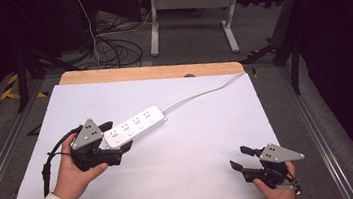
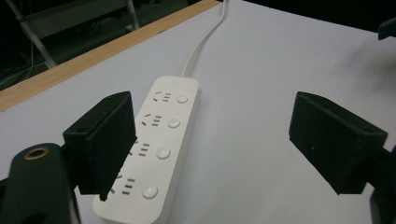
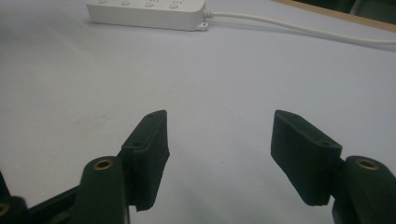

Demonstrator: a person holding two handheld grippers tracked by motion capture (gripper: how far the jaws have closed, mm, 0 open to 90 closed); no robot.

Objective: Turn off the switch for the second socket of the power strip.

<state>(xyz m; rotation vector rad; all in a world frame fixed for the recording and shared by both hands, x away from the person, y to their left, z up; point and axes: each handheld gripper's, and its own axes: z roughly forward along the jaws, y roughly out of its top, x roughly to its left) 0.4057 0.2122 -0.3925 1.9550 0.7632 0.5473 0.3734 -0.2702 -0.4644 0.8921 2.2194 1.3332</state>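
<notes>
A white power strip with several sockets and round buttons lies on the white table top, and its cord runs off to the far right. My left gripper stands open around the strip's near left end. In the left gripper view the strip sits close to the left jaw, with a wide gap to the right one; the left gripper holds nothing. My right gripper rests open near the front right edge, far from the strip. The right gripper has bare table between its jaws, and the strip lies far ahead.
The white table top has a wooden strip along its far edge and metal rails at both sides. Beyond it, loose cables lie on the floor and a desk frame stands there.
</notes>
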